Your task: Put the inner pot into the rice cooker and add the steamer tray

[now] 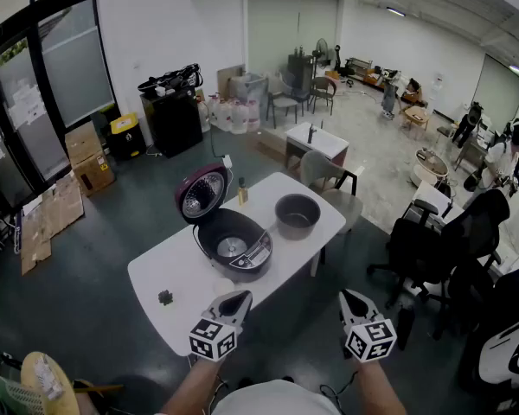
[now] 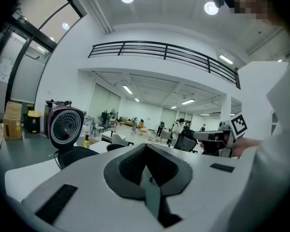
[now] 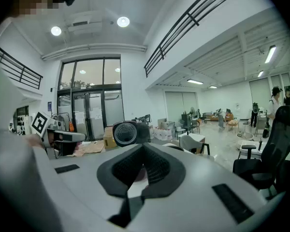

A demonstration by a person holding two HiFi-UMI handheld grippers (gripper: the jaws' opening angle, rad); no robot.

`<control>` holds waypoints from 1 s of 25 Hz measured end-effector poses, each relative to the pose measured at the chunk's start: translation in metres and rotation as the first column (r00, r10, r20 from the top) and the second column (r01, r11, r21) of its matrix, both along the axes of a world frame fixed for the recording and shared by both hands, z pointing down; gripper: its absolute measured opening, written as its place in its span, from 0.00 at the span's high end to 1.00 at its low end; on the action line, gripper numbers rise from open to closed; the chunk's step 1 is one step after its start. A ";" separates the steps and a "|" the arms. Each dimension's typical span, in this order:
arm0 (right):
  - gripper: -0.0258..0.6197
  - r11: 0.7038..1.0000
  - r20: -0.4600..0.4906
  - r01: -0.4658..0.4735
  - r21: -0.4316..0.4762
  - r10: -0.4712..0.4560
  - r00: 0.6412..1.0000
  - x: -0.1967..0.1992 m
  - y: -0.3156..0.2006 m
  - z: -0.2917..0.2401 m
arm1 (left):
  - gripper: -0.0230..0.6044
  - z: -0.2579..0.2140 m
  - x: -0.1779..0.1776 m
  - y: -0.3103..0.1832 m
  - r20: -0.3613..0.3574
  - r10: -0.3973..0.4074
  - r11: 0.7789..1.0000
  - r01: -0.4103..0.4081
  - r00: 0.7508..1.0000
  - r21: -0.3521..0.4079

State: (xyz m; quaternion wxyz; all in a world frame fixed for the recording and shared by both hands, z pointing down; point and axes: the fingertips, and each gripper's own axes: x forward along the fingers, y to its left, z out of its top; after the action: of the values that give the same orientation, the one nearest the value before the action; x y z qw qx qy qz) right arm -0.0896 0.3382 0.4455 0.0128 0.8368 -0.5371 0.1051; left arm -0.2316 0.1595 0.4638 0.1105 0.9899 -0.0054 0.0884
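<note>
The rice cooker [image 1: 233,244] stands open on the white table [image 1: 164,271], its maroon lid [image 1: 201,194] raised. The grey inner pot [image 1: 297,215] sits on the table to the cooker's right, empty. A pale round thing [image 1: 221,284] lies in front of the cooker, partly hidden; I cannot tell what it is. My left gripper [image 1: 235,300] and right gripper [image 1: 351,300] hover at the near table edge, both shut and empty. The left gripper view shows its shut jaws [image 2: 146,151], the lid [image 2: 65,125] and the right gripper [image 2: 221,137]. The right gripper view shows its shut jaws [image 3: 144,151] and the lid [image 3: 127,133].
A small bottle [image 1: 242,192] stands behind the cooker and a small dark object [image 1: 165,297] lies at the table's left. A chair [image 1: 329,180] is tucked at the far side; black office chairs [image 1: 432,249] stand to the right. Cardboard boxes [image 1: 88,156] sit far left.
</note>
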 end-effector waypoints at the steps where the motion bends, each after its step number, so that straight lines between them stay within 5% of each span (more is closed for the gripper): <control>1: 0.95 1.000 -0.002 0.001 -0.002 -0.001 1.000 0.000 0.001 0.000 | 0.94 -0.001 0.000 0.001 0.000 0.001 1.000 -0.001 1.000 0.001; 19: 0.94 1.000 -0.024 -0.001 0.011 0.001 1.000 -0.003 0.007 -0.005 | 0.94 -0.003 0.004 0.013 -0.009 0.010 1.000 -0.010 1.000 0.003; 25: 0.91 1.000 -0.019 0.010 0.011 -0.010 1.000 -0.001 0.008 -0.002 | 0.87 0.002 0.003 0.012 -0.003 -0.014 1.000 0.014 1.000 -0.012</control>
State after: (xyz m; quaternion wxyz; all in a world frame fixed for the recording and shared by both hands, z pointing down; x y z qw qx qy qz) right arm -0.0906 0.3466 0.4435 0.0137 0.8352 -0.5417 0.0939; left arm -0.2289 0.1719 0.4658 0.1173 0.9893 -0.0115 0.0861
